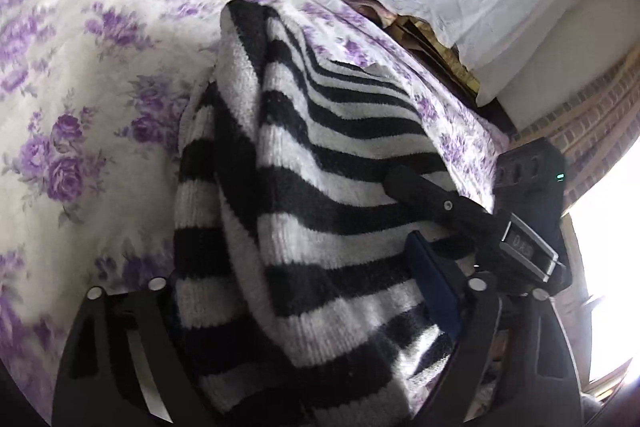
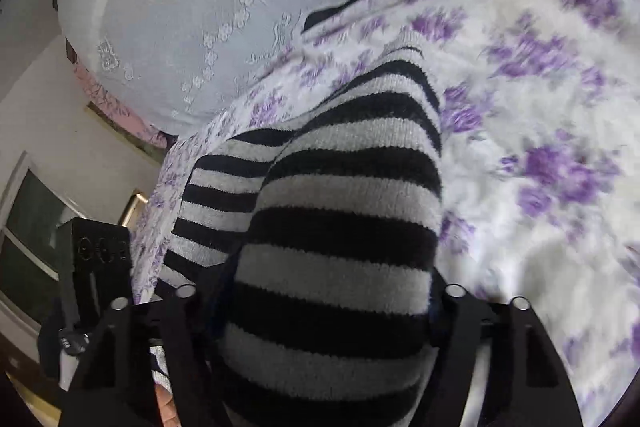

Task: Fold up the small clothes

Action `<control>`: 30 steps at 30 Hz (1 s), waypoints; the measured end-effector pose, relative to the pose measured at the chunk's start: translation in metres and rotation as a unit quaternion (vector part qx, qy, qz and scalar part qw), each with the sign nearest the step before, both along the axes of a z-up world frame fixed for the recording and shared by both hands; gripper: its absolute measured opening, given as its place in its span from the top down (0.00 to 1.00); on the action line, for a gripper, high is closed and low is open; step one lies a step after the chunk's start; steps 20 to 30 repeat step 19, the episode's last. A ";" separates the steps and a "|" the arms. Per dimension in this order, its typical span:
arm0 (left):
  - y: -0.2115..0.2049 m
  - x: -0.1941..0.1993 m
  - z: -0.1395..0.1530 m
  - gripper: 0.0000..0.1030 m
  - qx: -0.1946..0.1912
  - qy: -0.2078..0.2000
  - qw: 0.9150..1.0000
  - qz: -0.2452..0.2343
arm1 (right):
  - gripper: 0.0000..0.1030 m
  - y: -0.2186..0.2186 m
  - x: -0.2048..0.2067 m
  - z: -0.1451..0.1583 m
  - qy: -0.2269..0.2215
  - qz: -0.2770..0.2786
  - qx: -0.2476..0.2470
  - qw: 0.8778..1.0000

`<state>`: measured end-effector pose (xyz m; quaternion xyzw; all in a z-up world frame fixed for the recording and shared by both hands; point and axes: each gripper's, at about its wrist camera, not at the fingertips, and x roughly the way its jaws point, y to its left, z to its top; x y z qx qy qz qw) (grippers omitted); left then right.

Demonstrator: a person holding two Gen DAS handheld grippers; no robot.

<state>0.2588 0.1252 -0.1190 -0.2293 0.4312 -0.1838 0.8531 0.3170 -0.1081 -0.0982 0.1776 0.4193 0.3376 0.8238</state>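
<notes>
A black-and-white striped knitted garment (image 1: 320, 163) lies bunched on a bed with a white cover printed with purple flowers (image 1: 92, 75). In the left wrist view the garment drapes between and over my left gripper's fingers (image 1: 436, 291); my left gripper (image 1: 304, 307) is shut on its near edge. My right gripper (image 1: 404, 179) shows there at the right, its fingers on the garment. In the right wrist view the striped garment (image 2: 340, 227) fills the gap of my right gripper (image 2: 320, 307), which is shut on it. The fingertips are hidden under the knit.
A white embroidered spread (image 2: 192, 27) covers bedding behind the floral cover (image 2: 540, 107). A brick wall (image 1: 600, 123) and a bright window (image 1: 612, 227) are at the right in the left wrist view. A pale wall and a window frame (image 2: 24, 235) are at the left in the right wrist view.
</notes>
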 end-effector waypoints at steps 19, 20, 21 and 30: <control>-0.178 -0.036 0.023 0.20 0.027 -0.007 0.991 -0.127 | 0.34 -0.173 -0.082 0.030 -0.021 -0.087 -0.054 0.994; -0.178 -0.036 0.023 0.20 0.027 -0.007 0.991 -0.127 | 0.34 -0.173 -0.082 0.030 -0.021 -0.087 -0.054 0.994; -0.178 -0.036 0.023 0.20 0.027 -0.007 0.991 -0.127 | 0.34 -0.173 -0.082 0.030 -0.021 -0.087 -0.054 0.994; -0.178 -0.036 0.023 0.20 0.027 -0.007 0.991 -0.127 | 0.34 -0.173 -0.082 0.030 -0.021 -0.087 -0.054 0.994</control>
